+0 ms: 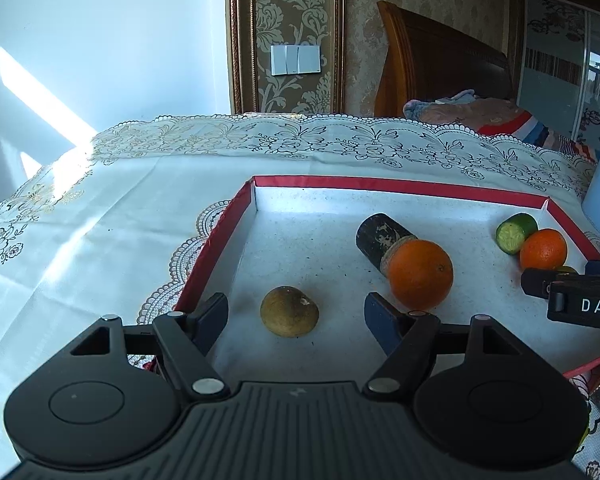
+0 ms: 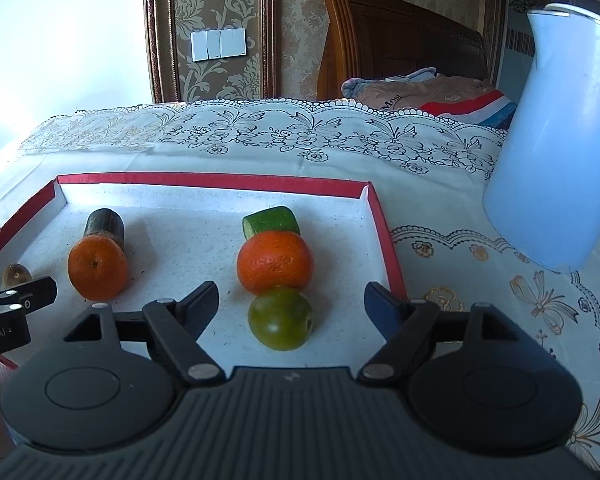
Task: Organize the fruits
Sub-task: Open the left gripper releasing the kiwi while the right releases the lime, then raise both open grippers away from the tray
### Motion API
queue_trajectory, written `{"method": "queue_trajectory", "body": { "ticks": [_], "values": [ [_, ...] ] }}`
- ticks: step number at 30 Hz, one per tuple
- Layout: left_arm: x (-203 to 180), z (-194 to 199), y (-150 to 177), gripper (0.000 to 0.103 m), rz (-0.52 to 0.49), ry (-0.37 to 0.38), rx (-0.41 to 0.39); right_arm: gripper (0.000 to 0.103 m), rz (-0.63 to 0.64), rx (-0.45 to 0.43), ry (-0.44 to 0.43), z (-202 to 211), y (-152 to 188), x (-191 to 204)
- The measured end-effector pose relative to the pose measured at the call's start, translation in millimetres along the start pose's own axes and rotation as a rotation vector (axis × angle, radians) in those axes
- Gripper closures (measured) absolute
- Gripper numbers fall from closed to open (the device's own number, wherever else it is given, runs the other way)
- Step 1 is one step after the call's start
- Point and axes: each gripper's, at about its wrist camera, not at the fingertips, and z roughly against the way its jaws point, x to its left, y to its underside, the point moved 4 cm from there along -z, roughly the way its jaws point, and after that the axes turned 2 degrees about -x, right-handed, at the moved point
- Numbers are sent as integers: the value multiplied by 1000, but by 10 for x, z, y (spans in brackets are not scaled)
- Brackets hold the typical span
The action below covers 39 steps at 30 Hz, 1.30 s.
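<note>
Left wrist view: your left gripper stands wide, its jaws flanking the brownish round fruit without touching it; the fruit rests free on the floor of the red-rimmed tray.
Right wrist view: your right gripper is just as wide, holding nothing; the green round fruit lies between its jaws, clear of both, and touches the orange behind it.
Risk, rolling: every fruit here is round, so a nudge from one jaw would likely send it across the tray.
Risk, chain: push the green fruit and you probably shove the orange into the cucumber piece.
Risk, neighbour: the larger orange sits just beside your left gripper's right-hand jaw and leans on a dark cylinder; a sideways swing could knock it.
Risk, crowding: your two grippers work close together, so they could clash.
</note>
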Motion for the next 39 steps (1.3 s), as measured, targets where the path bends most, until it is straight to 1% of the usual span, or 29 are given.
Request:
{"method": "queue_trajectory", "body": {
  "ticks": [2,5,14,22,27,39],
  "values": [
    [19,18,5,28,8,1,-3,14,-9,-2,4,5,5,-16],
    [40,45,6,28,19,10,-7,11,-27,-1,-10,26,18,-42],
    [8,153,28,28,-11,-1,-52,7,-47,-8,-40,101,42,-61],
    [5,244,44,27,-18,16,-74,5,-53,-23,-51,195,64,-69],
    [-31,301,49,27,-46,17,-98,4,-60,-28,-63,245,79,-72],
    [-67,364,69,26,-68,22,-115,2,-75,-49,-100,491,224,-103]
  ]
}}
